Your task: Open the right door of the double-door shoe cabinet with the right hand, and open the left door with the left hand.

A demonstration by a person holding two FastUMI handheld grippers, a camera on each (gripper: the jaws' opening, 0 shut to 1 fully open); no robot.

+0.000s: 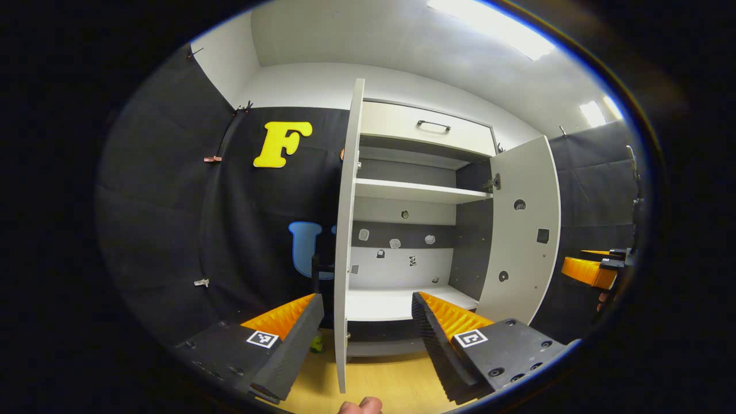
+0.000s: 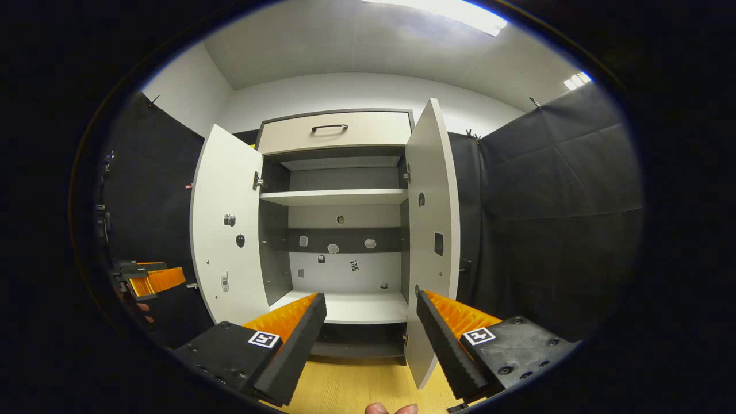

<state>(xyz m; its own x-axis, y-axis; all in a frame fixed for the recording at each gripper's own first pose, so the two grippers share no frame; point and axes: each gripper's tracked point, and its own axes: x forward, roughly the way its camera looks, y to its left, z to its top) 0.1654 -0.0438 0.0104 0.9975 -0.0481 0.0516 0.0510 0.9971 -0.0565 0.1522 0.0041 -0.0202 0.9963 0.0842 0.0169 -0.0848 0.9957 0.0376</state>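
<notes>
Doors on the shoe cabinet [image 2: 336, 230] both stand swung out, so the job looks all but done and what remains is a clean exit. Starting at the left: the left door [image 1: 341, 241] is seen edge-on in the left gripper view, hanging between the spread fingers of the left gripper [image 1: 368, 330], whose jaws are released and touch nothing. From the right gripper view that same door [image 2: 227, 230] shows its inner face, opened wide, with the left gripper [image 2: 150, 280] just beside its outer edge. In the middle the shelves [image 2: 333, 197] lie bare and the drawer [image 2: 333, 131] above is closed. Further right, the right door [image 2: 434, 230] is turned out almost toward the camera, and the right gripper [image 2: 371, 333] sits in front of it with jaws apart, gripping nothing; the left gripper view catches it [image 1: 592, 269] out past the door [image 1: 523, 230]. To finish well, I would draw each gripper straight back from its door edge, keeping the fingers wide so no pad clips a panel and nudges it shut. The left door's edge is the closer risk, being right between the fingers.
</notes>
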